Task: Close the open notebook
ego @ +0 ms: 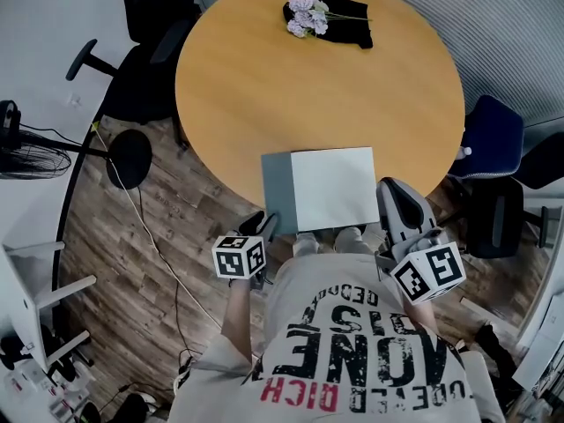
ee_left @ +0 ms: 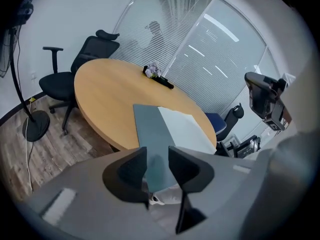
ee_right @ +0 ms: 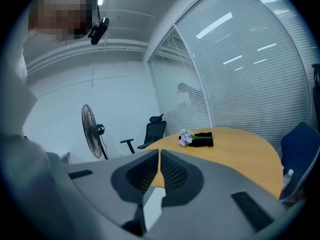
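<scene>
Left gripper view: left gripper (ee_left: 157, 166), jaws apart and empty, seemingly just short of the notebook (ee_left: 152, 134); a shallow bite could let the cover slip. Right gripper (ee_right: 159, 166) closed, empty.

Your left tongs (ego: 263, 226) are just off the table's (ego: 264, 86) near edge, to the left of your body. They tilt downward toward the edge, with the jaws standing apart and the pads free. Your right tongs (ego: 394, 192) are at the same edge on your right side. They point almost level, with the jaws drawn together to a thin slit.
</scene>
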